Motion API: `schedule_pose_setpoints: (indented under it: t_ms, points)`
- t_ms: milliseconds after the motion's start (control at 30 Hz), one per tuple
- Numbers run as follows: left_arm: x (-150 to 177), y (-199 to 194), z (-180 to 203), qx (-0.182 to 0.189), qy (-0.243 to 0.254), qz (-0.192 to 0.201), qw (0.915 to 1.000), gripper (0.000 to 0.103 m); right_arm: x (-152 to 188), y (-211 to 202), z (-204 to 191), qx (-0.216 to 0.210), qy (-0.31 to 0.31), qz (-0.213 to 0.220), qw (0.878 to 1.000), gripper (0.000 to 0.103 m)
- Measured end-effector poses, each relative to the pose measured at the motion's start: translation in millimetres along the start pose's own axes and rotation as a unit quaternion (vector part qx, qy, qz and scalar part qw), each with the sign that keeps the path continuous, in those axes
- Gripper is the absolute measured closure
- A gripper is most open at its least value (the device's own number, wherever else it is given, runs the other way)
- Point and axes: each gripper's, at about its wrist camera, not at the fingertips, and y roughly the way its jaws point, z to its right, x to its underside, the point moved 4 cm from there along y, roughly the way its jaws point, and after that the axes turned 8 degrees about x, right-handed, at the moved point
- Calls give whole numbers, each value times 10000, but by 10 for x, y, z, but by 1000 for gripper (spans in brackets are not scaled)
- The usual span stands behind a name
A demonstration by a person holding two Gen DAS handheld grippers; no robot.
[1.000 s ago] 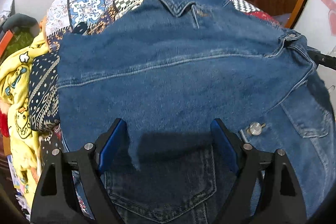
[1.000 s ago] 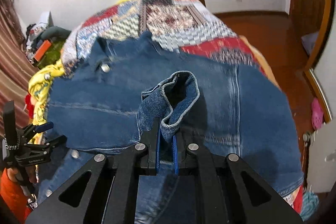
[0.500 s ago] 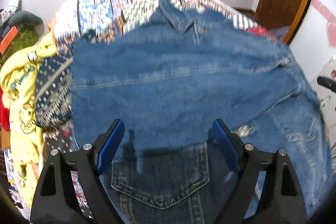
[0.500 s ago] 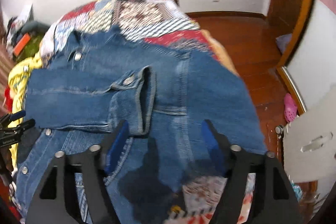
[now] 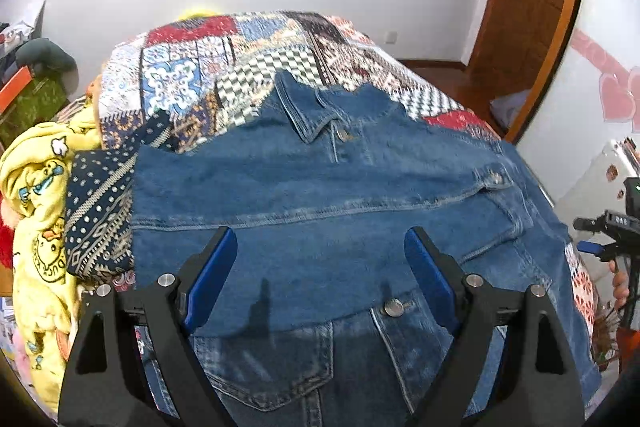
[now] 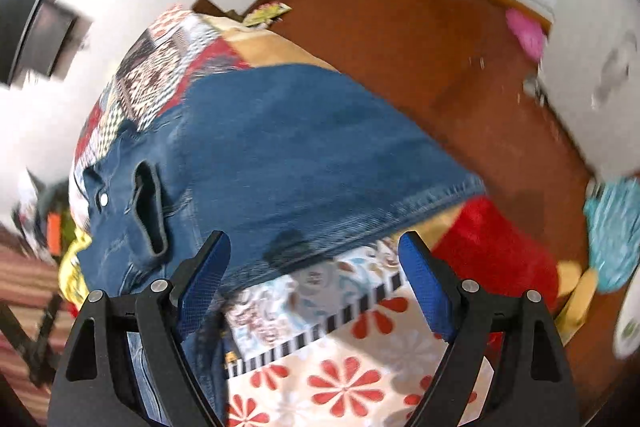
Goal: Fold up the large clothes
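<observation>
A blue denim jacket lies spread on the bed, collar at the far end, with one sleeve folded across its chest and the cuff resting at the right. My left gripper hovers open above the jacket's middle, nothing between its blue pads. In the right wrist view the jacket runs to its hem, and the released cuff lies at the left. My right gripper is over the hem near the bed's edge; its jaws are opening and hold nothing. It also shows at the right edge of the left wrist view, right gripper.
A patchwork quilt covers the bed. A yellow duck blanket is heaped at its left side. A red cloth hangs off the bed's corner. Brown wooden floor lies beyond, with a pink slipper and a wooden door.
My right gripper let go of the sleeve cuff, opened wide, rolled and swung right toward the jacket's hem. The left gripper rose, still open.
</observation>
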Motion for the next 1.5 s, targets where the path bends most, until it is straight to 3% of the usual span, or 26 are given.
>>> schedule_pose_setpoints:
  t_ms: [100, 267, 367, 467, 533, 633, 767, 933, 1067, 1167, 1333, 1500]
  points:
    - [51, 46, 13, 42, -26, -124, 9999, 18, -2, 164, 125, -247, 379, -214, 9987, 19]
    - [99, 60, -21, 57, -169, -179, 9997, 17, -98, 363, 211, -334, 840, -131, 9958, 17]
    - [116, 61, -45, 17, -210, -191, 9996, 18, -191, 421, 214, -149, 933, -11, 9955, 21]
    - [143, 60, -55, -28, -196, -217, 9996, 17, -294, 475, 225, 66, 1076, 98, 9941, 33]
    - [162, 54, -46, -70, -136, -232, 9996, 17, -348, 460, 231, 266, 1161, 208, 9927, 60]
    - [186, 32, -24, -150, 6, -217, 9997, 17, -400, 356, 229, 601, 1049, 412, 9918, 86]
    - [206, -17, -2, -174, 131, -162, 9996, 18, -452, 60, 74, 621, 749, 842, 9917, 93]
    - [209, -89, 4, -120, 128, -72, 9998, 17, -541, -501, -445, 338, 100, 1546, 9873, 95]
    - [190, -177, -21, -152, 102, 65, 9998, 17, -501, -977, -1154, -117, -705, 2019, 9768, 95]
    - [173, -251, -67, -177, 74, 155, 9997, 17, -373, -1174, -1672, -493, -1291, 2146, 9669, 95]
    - [196, -361, -149, -153, 7, 231, 9996, 17, -38, -1045, -2341, -877, -2151, 1857, 9548, 95]
    - [263, -427, -196, -134, 31, 220, 9997, 17, 397, -408, -2641, -768, -2774, 1110, 9512, 95]
